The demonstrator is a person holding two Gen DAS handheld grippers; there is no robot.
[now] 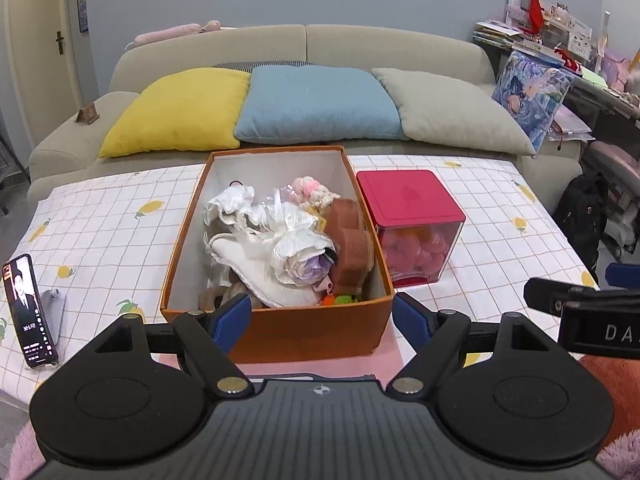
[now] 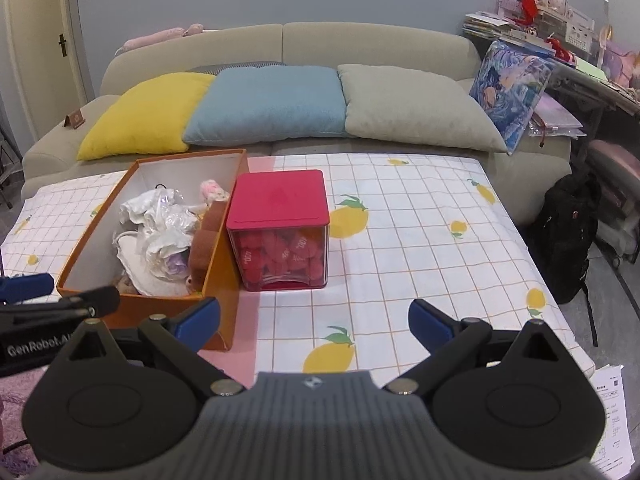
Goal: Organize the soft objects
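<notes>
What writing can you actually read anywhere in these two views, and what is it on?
"GenRobot.AI": black left gripper body, right wrist view.
"DA": black right gripper body, cut off.
"400": red pieces inside clear red-lidded box.
Propped phone screen, printed paper sheets: too small.

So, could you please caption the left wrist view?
Open left gripper faces an orange box of soft toys beside a red-lidded container.
</notes>
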